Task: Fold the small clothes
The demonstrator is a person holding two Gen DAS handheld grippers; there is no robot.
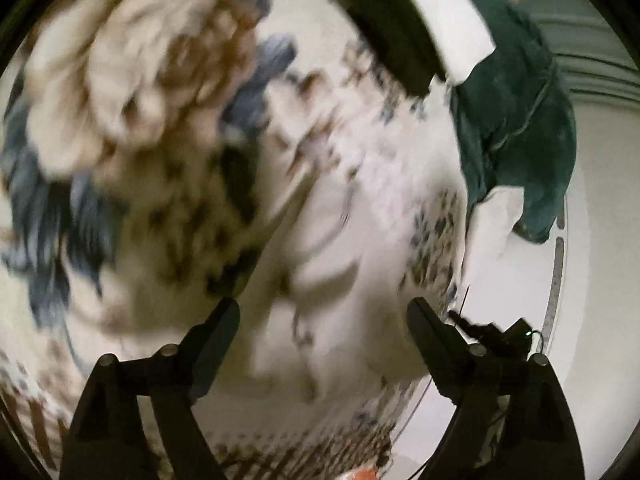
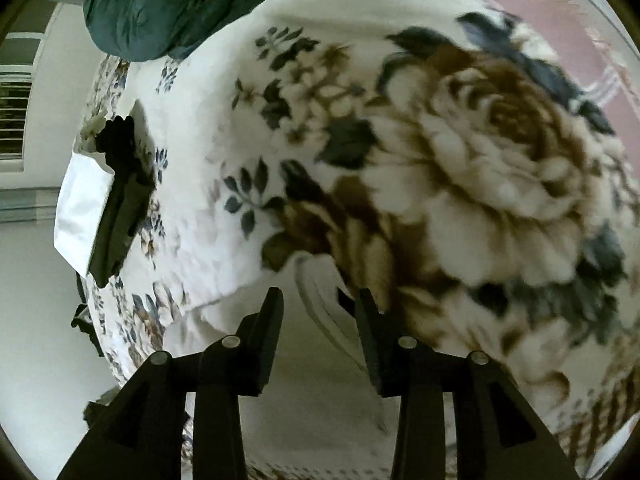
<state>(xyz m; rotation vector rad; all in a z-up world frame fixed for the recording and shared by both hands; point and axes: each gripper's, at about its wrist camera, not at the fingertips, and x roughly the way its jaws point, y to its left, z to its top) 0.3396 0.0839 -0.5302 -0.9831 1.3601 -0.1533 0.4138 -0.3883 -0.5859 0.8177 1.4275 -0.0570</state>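
Note:
A white garment (image 1: 332,248) lies on a floral blanket (image 1: 132,92); the left wrist view is blurred. My left gripper (image 1: 322,312) is open just above the white cloth, holding nothing. In the right wrist view the white garment (image 2: 320,360) lies between and under the fingers of my right gripper (image 2: 318,300), which is open, with a hem or collar edge (image 2: 320,304) between the tips. A dark green garment (image 1: 516,128) lies bunched at the blanket's far edge, and also shows in the right wrist view (image 2: 160,4).
The floral blanket (image 2: 460,152) covers the surface. The other hand-held gripper with a white sleeve (image 2: 100,208) shows at the left in the right wrist view. A white sleeve and dark arm (image 1: 420,20) cross the top of the left view. White wall and floor lie beyond the blanket edge.

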